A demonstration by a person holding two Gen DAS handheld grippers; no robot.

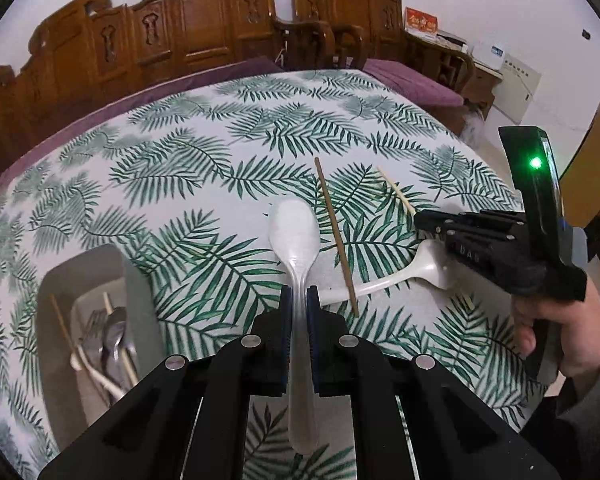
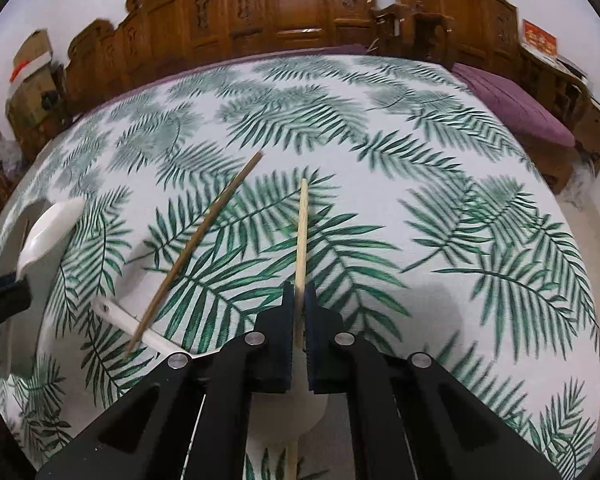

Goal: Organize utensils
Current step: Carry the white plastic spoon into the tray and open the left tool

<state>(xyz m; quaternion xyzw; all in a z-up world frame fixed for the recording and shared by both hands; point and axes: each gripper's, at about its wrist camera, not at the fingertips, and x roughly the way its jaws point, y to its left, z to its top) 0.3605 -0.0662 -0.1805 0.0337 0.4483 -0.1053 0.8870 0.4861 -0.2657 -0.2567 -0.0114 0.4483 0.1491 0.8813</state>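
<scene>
My left gripper (image 1: 299,298) is shut on a clear plastic spoon (image 1: 295,228), bowl pointing forward above the table. My right gripper (image 2: 299,294) is shut on a pale wooden chopstick (image 2: 302,228) that points forward; it also shows in the left wrist view (image 1: 398,192), with the right gripper (image 1: 424,226) at the right. A dark brown chopstick (image 1: 336,236) lies across the handle of a white spoon (image 1: 416,270) on the leaf-print tablecloth (image 1: 204,184). The dark chopstick (image 2: 196,248) and the white spoon's handle (image 2: 140,330) lie left of my right gripper. The clear spoon's bowl (image 2: 50,232) shows at the far left.
A grey tray (image 1: 140,300) at the left holds several utensils, among them metal spoons (image 1: 114,336) and chopsticks. Carved wooden chairs (image 1: 204,28) stand behind the table. A purple cloth (image 1: 416,80) edges the far side.
</scene>
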